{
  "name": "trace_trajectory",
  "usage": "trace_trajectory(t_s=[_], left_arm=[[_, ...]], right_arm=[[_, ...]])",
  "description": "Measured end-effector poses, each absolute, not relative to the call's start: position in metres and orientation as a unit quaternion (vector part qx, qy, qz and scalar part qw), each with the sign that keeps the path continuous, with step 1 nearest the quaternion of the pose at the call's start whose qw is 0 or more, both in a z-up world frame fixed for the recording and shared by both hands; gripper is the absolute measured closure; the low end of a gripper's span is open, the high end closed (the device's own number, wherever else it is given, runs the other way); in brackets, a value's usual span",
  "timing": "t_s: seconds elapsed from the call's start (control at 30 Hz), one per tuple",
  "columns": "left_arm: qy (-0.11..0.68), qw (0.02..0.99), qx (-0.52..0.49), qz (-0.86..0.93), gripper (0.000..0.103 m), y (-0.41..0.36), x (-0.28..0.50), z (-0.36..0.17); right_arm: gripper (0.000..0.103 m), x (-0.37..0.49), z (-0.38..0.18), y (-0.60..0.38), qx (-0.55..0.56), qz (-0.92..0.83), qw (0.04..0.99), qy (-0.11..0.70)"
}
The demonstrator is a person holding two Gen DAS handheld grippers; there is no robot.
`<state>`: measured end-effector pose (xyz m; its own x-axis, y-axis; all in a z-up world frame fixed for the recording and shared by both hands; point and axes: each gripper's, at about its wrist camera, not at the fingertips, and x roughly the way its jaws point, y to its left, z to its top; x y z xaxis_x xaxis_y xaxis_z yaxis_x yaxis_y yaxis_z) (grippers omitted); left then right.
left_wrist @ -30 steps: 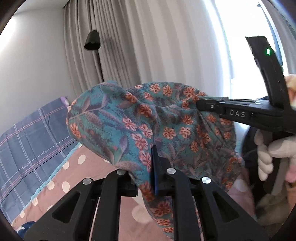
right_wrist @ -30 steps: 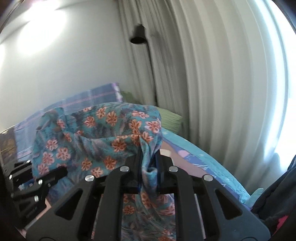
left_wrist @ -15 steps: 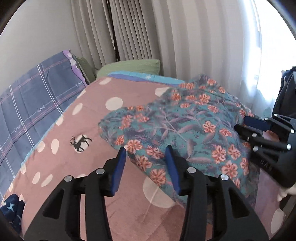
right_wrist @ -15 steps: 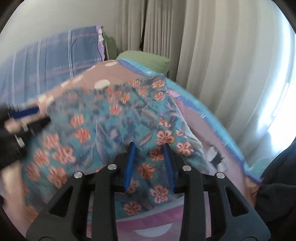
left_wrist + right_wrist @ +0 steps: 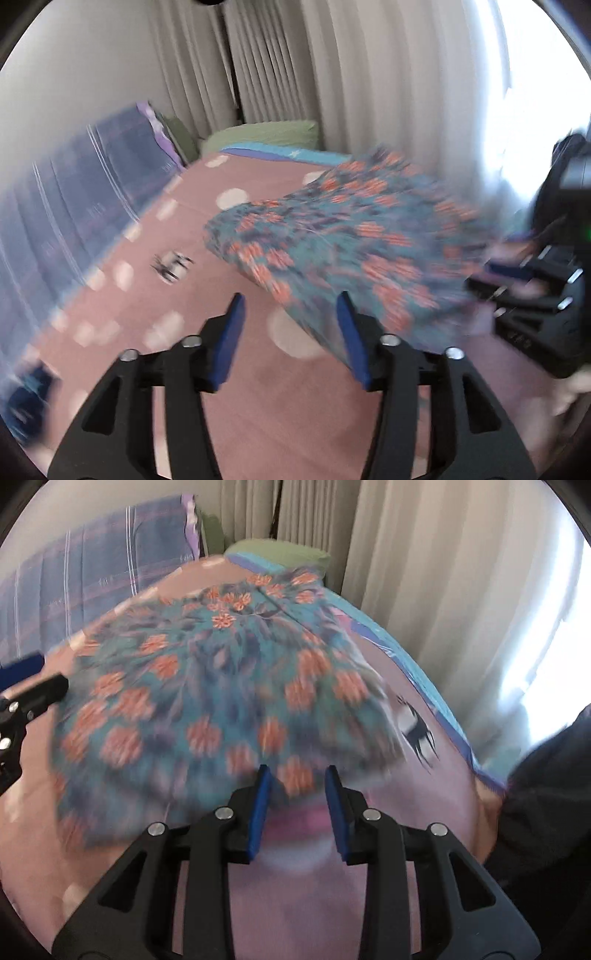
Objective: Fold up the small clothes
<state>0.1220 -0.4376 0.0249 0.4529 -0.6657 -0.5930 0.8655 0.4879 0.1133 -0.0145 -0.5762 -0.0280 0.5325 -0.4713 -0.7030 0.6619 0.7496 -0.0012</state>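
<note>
Cloth [image 5: 221, 701] lies spread on the bed [image 5: 258, 406], toward its right edge. Left gripper [image 5: 291, 332] and right gripper [image 5: 297, 805] hold nothing, jaws apart. Laying-out looks finished; next I pick an edge to fold.

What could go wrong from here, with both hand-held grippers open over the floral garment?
1. The floral garment lies loose on the pink dotted bedspread with neither hand-held gripper holding it, so its folded shape may slump or open.
2. The left hand-held gripper has one finger right at the garment's near edge; pulling away could snag and drag it.
3. The right hand-held gripper sits just as close to the hem. Both views are motion-blurred, so re-grasping now may miss.
</note>
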Motion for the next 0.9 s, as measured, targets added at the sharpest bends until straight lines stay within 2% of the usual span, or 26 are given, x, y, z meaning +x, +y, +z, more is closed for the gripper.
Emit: trace_trajectory(t_s=[0.07,0.13,0.33,0.47,0.53,0.63,0.9], left_arm=[[0.252,0.828,0.158,-0.476,0.031,-0.403,0.114,0.030],[0.247,0.829,0.133,-0.484,0.017,-0.372,0.102,0.031],[0.227,0.850,0.114,-0.462,0.003,-0.312,0.057,0.030],[0.213,0.871,0.097,-0.433,0.002,-0.280,0.035,0.042],[0.208,0.876,0.097,-0.423,0.002,-0.269,0.026,0.048],[0.197,0.881,0.095,-0.420,0.002,-0.253,0.013,0.058],[0.191,0.891,0.106,-0.397,0.002,-0.235,-0.007,0.059]], right_arm=[[0.063,-0.043,-0.020,-0.551,0.146,-0.309,0.883,0.323],[0.023,-0.066,-0.013,-0.521,0.133,-0.303,0.898,0.291],[0.017,-0.121,0.008,-0.448,0.140,-0.289,0.928,0.190],[0.017,-0.139,0.025,-0.423,0.120,-0.329,0.926,0.143],[0.010,-0.142,0.034,-0.416,0.114,-0.326,0.928,0.141],[0.006,-0.145,0.042,-0.410,0.133,-0.301,0.931,0.160],[0.005,-0.148,0.042,-0.401,0.155,-0.291,0.923,0.196]])
